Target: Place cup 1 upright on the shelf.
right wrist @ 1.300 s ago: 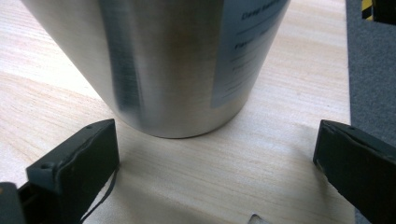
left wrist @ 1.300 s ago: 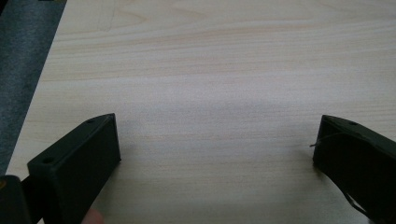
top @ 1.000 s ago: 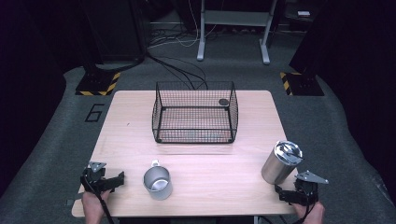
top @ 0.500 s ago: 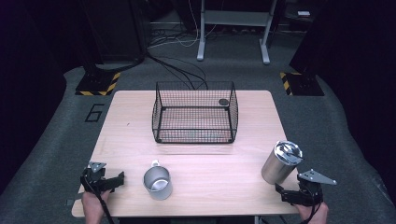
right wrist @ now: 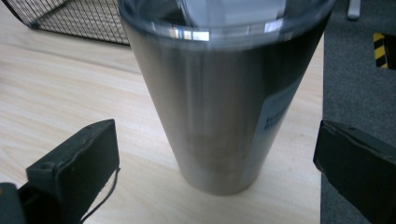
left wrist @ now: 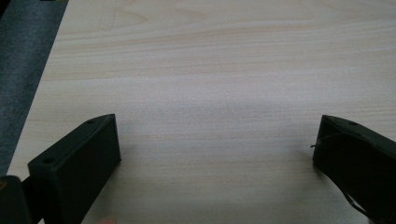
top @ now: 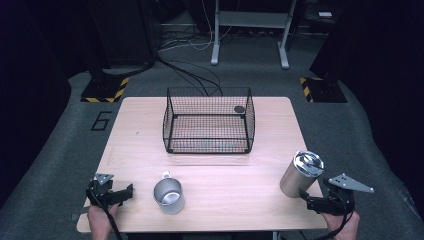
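A tall steel tumbler with a clear lid stands upright near the table's right front corner. My right gripper sits just in front of it, open; in the right gripper view the tumbler stands beyond the wide-apart jaws, untouched. A small steel mug with a handle stands at the front centre-left. My left gripper rests at the front left corner, open, with bare wood between its jaws. A black wire basket stands at the table's middle back, with a small dark round object at its far right corner.
The wooden table stands on grey floor. Cables, a metal stand and yellow-black striped bases lie beyond the far edge. The basket's corner shows behind the tumbler in the right gripper view.
My right gripper has drawn slightly back toward the table's front right edge, away from the tumbler. The left gripper, mug and basket have not moved.
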`<state>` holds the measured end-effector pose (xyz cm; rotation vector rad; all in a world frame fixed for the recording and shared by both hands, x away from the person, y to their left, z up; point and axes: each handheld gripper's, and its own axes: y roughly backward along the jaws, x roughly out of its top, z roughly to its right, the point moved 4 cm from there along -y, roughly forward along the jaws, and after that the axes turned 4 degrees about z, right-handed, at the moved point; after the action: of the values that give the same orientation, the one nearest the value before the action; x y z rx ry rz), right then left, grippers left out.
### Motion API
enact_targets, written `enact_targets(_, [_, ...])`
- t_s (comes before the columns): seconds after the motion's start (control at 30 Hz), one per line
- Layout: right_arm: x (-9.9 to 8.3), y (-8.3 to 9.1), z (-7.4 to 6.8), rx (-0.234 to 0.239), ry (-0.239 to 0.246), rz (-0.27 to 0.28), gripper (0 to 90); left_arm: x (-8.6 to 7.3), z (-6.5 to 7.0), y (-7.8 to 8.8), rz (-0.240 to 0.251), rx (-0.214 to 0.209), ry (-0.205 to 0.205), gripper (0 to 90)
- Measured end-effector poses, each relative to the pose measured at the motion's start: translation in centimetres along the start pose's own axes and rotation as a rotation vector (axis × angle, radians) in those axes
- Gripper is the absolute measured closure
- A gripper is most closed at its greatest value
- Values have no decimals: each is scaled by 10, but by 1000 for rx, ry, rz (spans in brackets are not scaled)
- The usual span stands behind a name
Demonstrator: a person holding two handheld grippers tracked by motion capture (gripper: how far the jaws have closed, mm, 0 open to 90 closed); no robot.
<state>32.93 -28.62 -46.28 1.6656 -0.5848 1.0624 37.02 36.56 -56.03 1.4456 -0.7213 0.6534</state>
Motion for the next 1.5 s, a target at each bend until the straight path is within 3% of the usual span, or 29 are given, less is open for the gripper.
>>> enact_targets(0.43, [25, -7, 1, 4, 9, 52, 0, 0, 0, 0, -2, 2, 2, 5])
enact_targets(0.83, [37, -21, 1, -7, 7, 52, 0, 0, 0, 0, -3, 2, 2, 5])
enact_targets(1.03, [39, -33, 1, -2, 8, 54, 0, 0, 0, 0, -2, 2, 4, 4])
enact_targets(1.33, [37, -36, 0, -9, 3, 83, 16, 0, 0, 0, -3, 3, 3, 4])
enact_targets(1.5, [38, -35, -2, -43, 41, 94, 30, 1, 0, 0, -8, -5, 2, 3])
